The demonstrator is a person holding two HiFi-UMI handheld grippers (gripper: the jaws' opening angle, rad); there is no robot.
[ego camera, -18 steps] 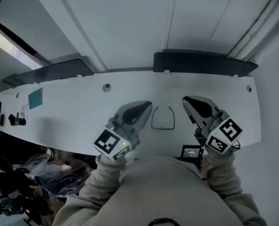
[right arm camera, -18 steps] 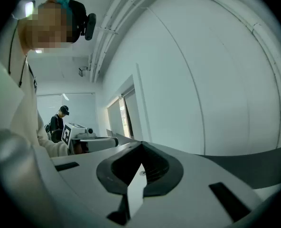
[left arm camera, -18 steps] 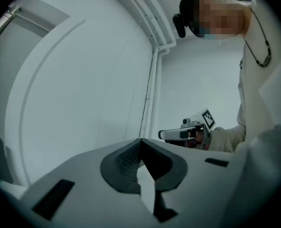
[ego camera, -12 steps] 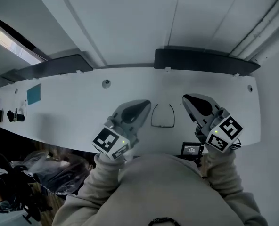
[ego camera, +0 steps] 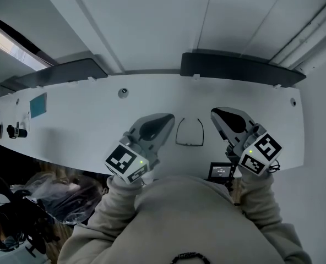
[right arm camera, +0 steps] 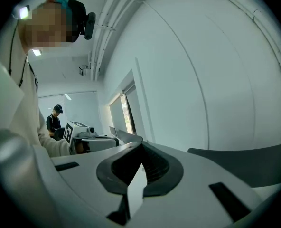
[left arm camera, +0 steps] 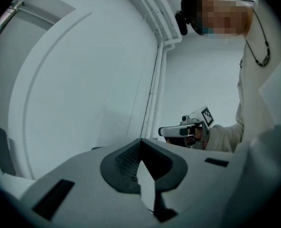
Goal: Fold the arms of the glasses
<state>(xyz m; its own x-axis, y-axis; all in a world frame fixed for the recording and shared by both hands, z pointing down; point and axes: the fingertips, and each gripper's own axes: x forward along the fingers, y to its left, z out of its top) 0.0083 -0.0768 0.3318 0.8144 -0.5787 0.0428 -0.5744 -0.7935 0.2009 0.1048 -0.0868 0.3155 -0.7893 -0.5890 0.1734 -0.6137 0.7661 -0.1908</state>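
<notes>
Dark thin-framed glasses [ego camera: 189, 132] lie on the white table [ego camera: 86, 125] with their arms spread open, right in front of me. My left gripper [ego camera: 169, 117] hovers just left of them, shut and holding nothing. On the other side my right gripper [ego camera: 213, 113] is shut too, with nothing in it. Both stand apart from the glasses. The left gripper view has the left gripper [left arm camera: 140, 140] with its jaws pressed together and the right gripper [left arm camera: 185, 129] beyond. From the right gripper view I see the right gripper [right arm camera: 141, 145] and the left gripper [right arm camera: 90, 139] opposite. Neither gripper view shows the glasses.
A small black device with a screen [ego camera: 222, 170] sits at the table's near edge by my right hand. Dark panels [ego camera: 237, 70] line the table's back edge. A teal square [ego camera: 38, 104] and small black items [ego camera: 11, 131] lie far left. Another person [right arm camera: 54, 119] stands in the background.
</notes>
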